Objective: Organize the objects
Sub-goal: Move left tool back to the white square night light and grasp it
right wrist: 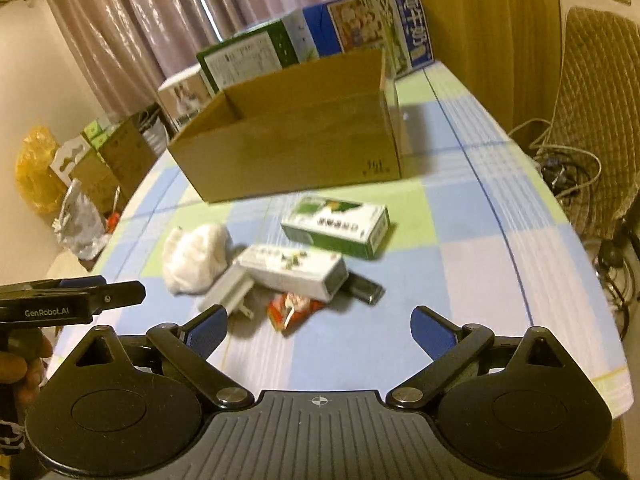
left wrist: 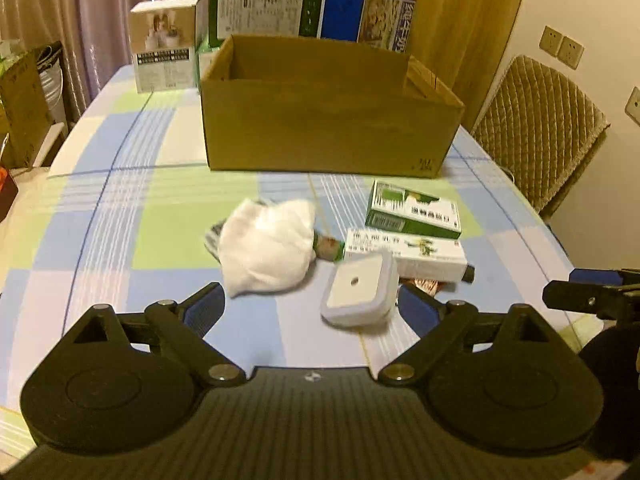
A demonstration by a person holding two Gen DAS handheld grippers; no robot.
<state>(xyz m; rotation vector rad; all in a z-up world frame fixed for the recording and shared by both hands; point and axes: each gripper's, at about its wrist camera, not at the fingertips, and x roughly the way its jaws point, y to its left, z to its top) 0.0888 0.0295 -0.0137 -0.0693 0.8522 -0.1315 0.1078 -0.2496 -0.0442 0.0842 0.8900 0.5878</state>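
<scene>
Tablecloth (left wrist: 120,208) checked blue/green | curtains (left wrist: 80,8) behind | chair (left wrist: 540,128) rt | cardboard box (left wrist: 320,128) ctr

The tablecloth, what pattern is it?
The tablecloth is checked in pale blue, green and white squares, clearest in the left wrist view.

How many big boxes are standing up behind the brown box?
3: white box on the left, green box in the middle, blue box on the right. The brown box may hide more.
</scene>
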